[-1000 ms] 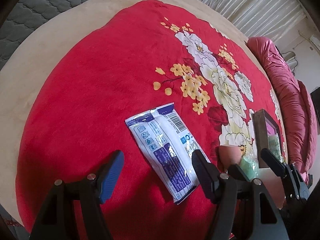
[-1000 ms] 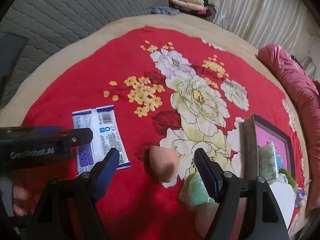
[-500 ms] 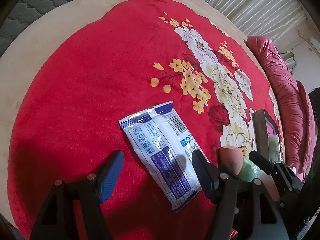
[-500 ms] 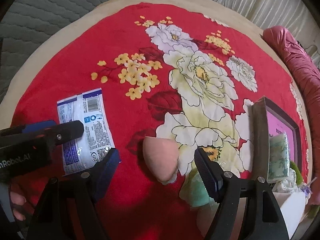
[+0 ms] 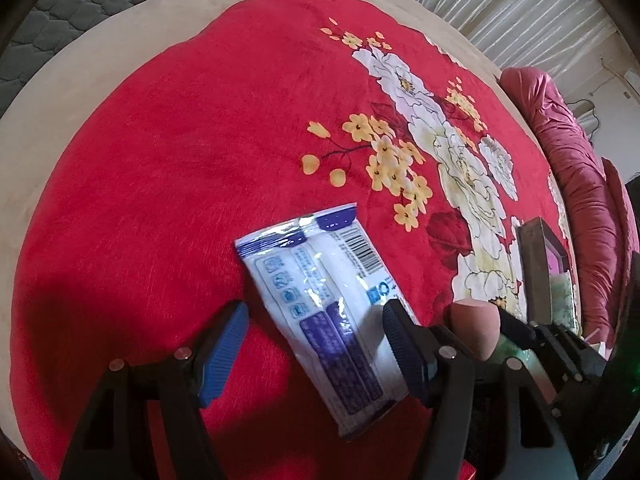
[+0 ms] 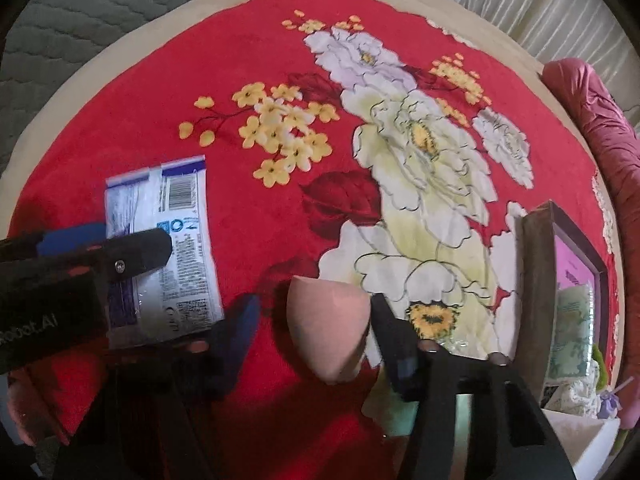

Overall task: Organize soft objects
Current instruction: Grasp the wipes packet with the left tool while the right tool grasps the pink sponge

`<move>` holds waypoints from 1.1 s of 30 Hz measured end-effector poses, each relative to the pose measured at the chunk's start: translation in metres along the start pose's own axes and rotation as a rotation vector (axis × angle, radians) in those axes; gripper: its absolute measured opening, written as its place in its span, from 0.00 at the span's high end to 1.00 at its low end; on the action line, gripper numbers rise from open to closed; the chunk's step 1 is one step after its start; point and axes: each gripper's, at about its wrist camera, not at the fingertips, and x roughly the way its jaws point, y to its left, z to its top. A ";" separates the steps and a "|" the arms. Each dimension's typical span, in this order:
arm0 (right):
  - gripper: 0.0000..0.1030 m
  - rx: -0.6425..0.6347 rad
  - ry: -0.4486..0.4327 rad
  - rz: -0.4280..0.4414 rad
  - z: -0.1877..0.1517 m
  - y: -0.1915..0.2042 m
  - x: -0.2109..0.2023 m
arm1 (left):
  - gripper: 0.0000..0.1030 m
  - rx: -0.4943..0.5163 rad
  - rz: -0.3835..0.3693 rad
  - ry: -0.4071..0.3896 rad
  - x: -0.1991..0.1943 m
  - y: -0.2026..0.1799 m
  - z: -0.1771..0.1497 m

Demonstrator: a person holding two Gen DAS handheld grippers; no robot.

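Red floral blanket (image 5: 168, 168) bears wipes packet (image 5: 324, 292); pink sponge (image 6: 326, 328).

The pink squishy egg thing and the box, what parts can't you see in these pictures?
- Pink sponge: in the left wrist view the right tongs cover its lower half; the right wrist view is blurred, so whether both pads press it is unclear.
- Brown box: its contents are cut off by its wall and the picture edge.
- Green item: mostly under the right tongs.
- Wipes packet: print too small to read.
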 end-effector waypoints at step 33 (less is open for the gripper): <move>0.61 0.052 -0.214 0.061 -0.015 -0.001 -0.064 | 0.76 -0.108 -0.078 -0.011 0.007 0.007 0.001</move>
